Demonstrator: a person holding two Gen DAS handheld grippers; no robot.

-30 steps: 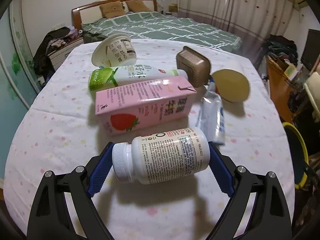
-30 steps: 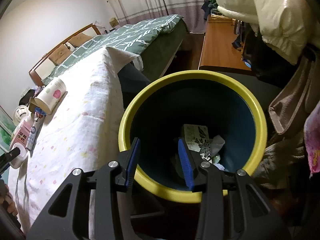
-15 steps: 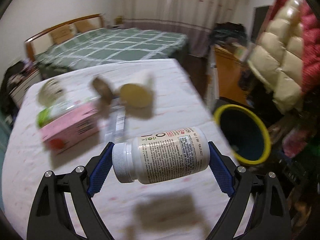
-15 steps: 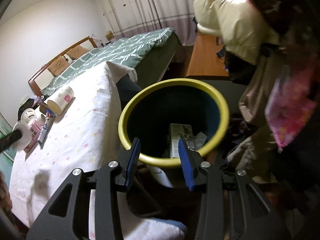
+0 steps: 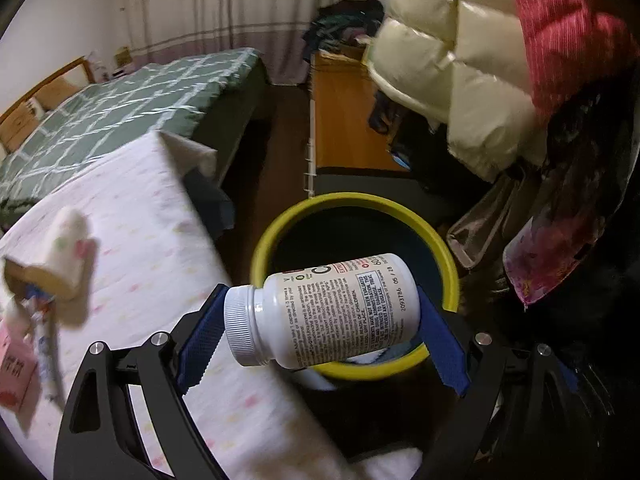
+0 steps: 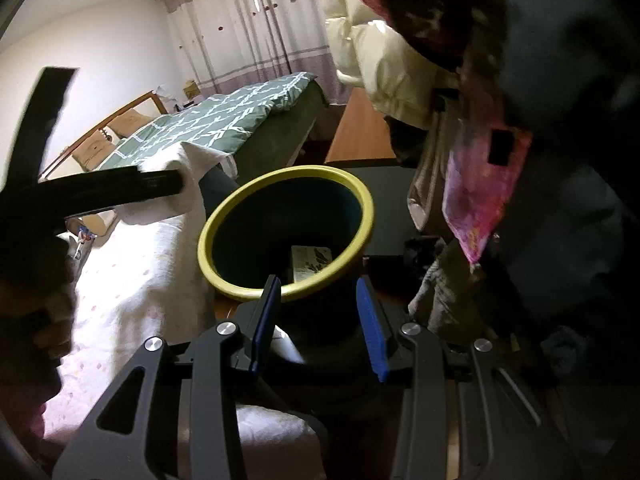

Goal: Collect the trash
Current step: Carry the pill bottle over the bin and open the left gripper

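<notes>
My left gripper (image 5: 320, 292) is shut on a white pill bottle (image 5: 324, 312), which lies sideways with its cap to the left. The bottle hangs over the near left part of the bin's yellow rim (image 5: 360, 199). In the right wrist view the dark bin with its yellow rim (image 6: 224, 216) stands beside the table, with a printed carton (image 6: 312, 264) inside. My right gripper (image 6: 318, 284) sits just before the bin's near rim, open, with nothing between its fingers. The held bottle (image 6: 164, 208) also shows at the left of that view.
The table with the white spotted cloth (image 5: 140, 264) lies left of the bin; a paper cup (image 5: 64, 248) and a pink carton (image 5: 12, 364) are on it. Puffy jackets (image 5: 460, 92) hang over the bin's right side. A bed (image 5: 120, 108) and a wooden desk (image 5: 340, 120) stand behind.
My left gripper carried the bottle rightward off the table until it hung at the bin's rim. My right gripper pulled back from over the bin's mouth to its near edge.
</notes>
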